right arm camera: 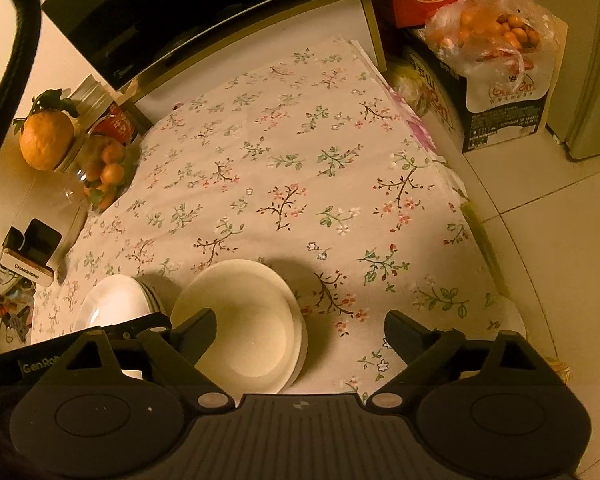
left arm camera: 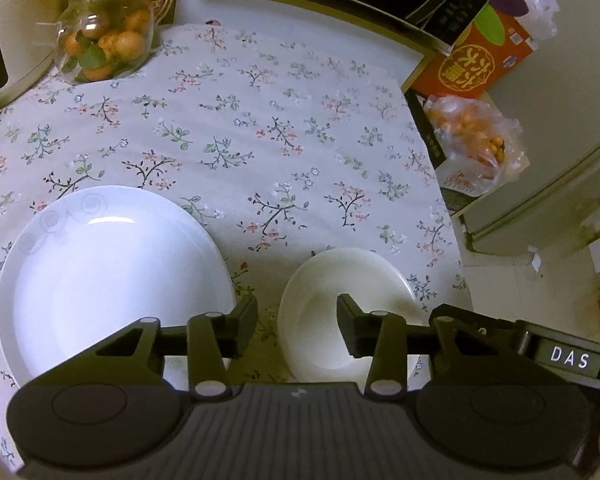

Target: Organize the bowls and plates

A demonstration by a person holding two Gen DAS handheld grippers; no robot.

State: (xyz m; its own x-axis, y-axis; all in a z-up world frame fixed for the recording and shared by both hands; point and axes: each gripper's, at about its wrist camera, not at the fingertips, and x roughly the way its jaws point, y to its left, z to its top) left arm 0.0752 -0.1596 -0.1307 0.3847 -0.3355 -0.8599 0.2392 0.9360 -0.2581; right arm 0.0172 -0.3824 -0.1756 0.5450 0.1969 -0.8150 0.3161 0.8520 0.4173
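A stack of white plates [left arm camera: 100,272] lies on the floral tablecloth at the near left. A stack of cream bowls [left arm camera: 332,300] sits right of it. My left gripper [left arm camera: 297,320] is open and empty, hovering above the gap between plates and bowls, its right finger over the bowl. In the right wrist view the bowls [right arm camera: 244,320] sit under my left finger, with the plates [right arm camera: 114,300] further left. My right gripper [right arm camera: 300,332] is wide open and empty above the bowls' right side.
A glass jar of small oranges [left arm camera: 104,36] stands at the far left corner, also in the right wrist view [right arm camera: 100,168]. A microwave [right arm camera: 172,8] stands at the back. Boxes and a bag of oranges [right arm camera: 496,40] sit off the table's right edge [left arm camera: 440,184].
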